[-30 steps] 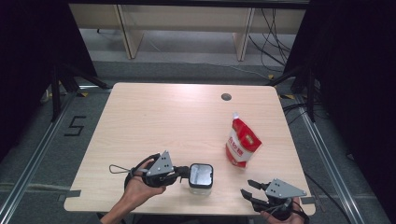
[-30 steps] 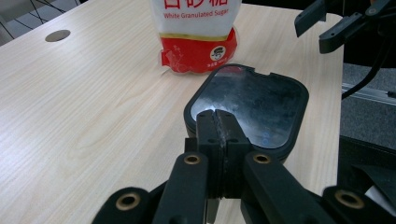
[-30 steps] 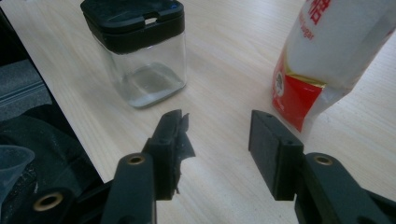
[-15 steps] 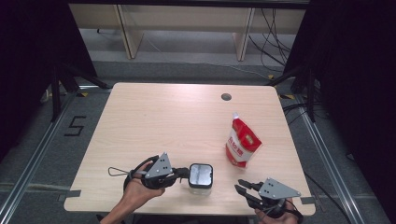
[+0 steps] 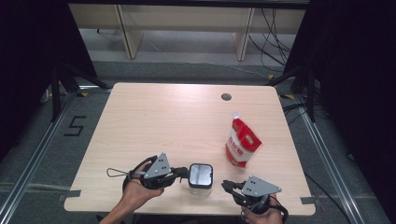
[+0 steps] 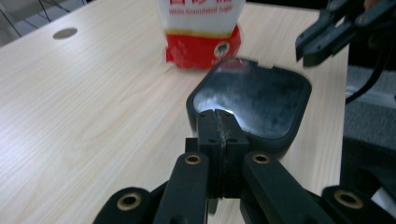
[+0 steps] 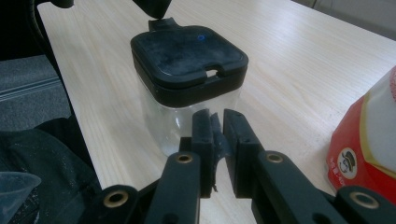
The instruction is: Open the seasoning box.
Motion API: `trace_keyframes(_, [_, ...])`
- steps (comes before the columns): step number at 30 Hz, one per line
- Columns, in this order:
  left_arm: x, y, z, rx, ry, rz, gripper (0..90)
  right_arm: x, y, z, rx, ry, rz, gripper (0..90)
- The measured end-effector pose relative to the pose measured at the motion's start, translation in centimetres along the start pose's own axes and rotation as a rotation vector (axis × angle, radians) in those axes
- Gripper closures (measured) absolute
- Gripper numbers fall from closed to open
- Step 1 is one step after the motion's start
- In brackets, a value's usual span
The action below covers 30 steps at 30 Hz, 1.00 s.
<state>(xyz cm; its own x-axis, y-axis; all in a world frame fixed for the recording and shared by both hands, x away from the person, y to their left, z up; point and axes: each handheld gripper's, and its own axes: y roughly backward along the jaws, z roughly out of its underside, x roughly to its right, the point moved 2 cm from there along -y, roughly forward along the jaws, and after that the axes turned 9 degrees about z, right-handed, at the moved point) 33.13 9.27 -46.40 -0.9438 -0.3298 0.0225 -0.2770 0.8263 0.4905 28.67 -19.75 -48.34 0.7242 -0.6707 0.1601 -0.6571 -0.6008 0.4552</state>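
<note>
Pale wooden table (image 5: 154,126): near its front edge, the left gripper (image 5: 180,173) is pinched tight on the black-lidded clear jar (image 5: 200,177)'s tab. Just right, the right gripper (image 5: 227,186)'s jaws have been closing, nearly together, empty. Beyond stands a red sugar pouch (image 5: 242,143).

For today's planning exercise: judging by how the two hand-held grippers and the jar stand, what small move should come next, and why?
Probably ease the right hand-held gripper onto the jar's lid tab: the left hand-held gripper seems shut on the lid's far edge, steadying it; the right's jaws have been closing, nothing between them.
</note>
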Motion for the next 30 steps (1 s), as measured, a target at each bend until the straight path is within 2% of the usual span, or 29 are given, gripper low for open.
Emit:
trace_keyframes(1, [-0.1,-0.1,0.4,-0.023,0.005,-0.008,89.2,-0.1,-0.1,-0.1,0.000,0.000,-0.001,84.4])
trace_keyframes(4, [-0.5,0.0,0.6,-0.020,0.012,0.003,89.2,0.0,-0.1,0.0,-0.005,0.009,0.002,84.4])
trace_keyframes(5, [-0.7,0.2,0.3,-0.005,0.007,-0.003,89.1,-0.1,-0.1,0.0,-0.008,-0.011,0.000,84.4])
trace_keyframes(8, [-0.5,0.5,0.0,0.015,0.011,-0.007,89.2,0.0,-0.4,-0.1,0.007,0.001,-0.023,84.4])
trace_keyframes(9, [-0.3,0.5,-0.1,0.026,0.017,-0.008,89.1,0.0,-0.4,-0.1,0.003,0.004,-0.007,84.3])
trace_keyframes(10, [-0.3,0.5,-0.2,0.020,0.002,-0.008,89.1,0.0,-0.4,-0.1,0.003,0.004,-0.007,84.3])
trace_keyframes(12, [0.1,0.2,-0.2,0.047,0.015,-0.002,89.1,0.0,-0.3,-0.1,0.002,0.002,-0.012,84.3])
trace_keyframes(14, [0.2,0.1,-0.2,0.038,0.001,0.011,89.1,0.1,-0.3,-0.1,-0.001,0.008,-0.004,84.3])
trace_keyframes(18, [0.3,-0.2,-0.2,0.030,0.001,0.008,89.1,0.0,-0.4,-0.1,-0.005,0.008,-0.005,84.3])
trace_keyframes(21, [0.3,-0.2,-0.2,0.028,0.005,0.005,89.1,-0.1,-0.5,-0.1,0.004,0.004,-0.024,84.4])
trace_keyframes(22, [0.2,-0.2,-0.2,0.030,-0.003,0.007,89.1,-0.1,-0.4,-0.1,-0.005,0.009,-0.010,84.4])
trace_keyframes(23, [0.3,-0.2,-0.1,0.037,0.012,0.006,89.1,0.0,-0.4,-0.1,-0.005,0.014,-0.011,84.4])
trace_keyframes(24, [0.2,-0.2,-0.1,0.032,-0.008,0.010,89.1,-0.1,-0.4,-0.1,-0.003,0.011,-0.011,84.5])
trace_keyframes(25, [0.3,-0.1,-0.1,0.031,-0.006,0.008,89.1,-0.1,-0.5,-0.2,0.004,0.022,-0.010,84.6])
trace_keyframes(26, [0.2,-0.1,-0.1,0.019,-0.017,0.009,89.1,-0.2,-0.4,-0.2,-0.005,0.007,-0.014,84.8])
trace_keyframes(28, [0.2,0.0,0.0,0.018,-0.003,0.003,89.1,-0.3,-0.5,-0.2,-0.003,0.018,-0.016,85.2])
trace_keyframes(30, [0.1,0.1,0.2,0.028,-0.008,0.009,89.1,-0.5,-0.6,-0.3,0.003,0.029,-0.023,86.3])
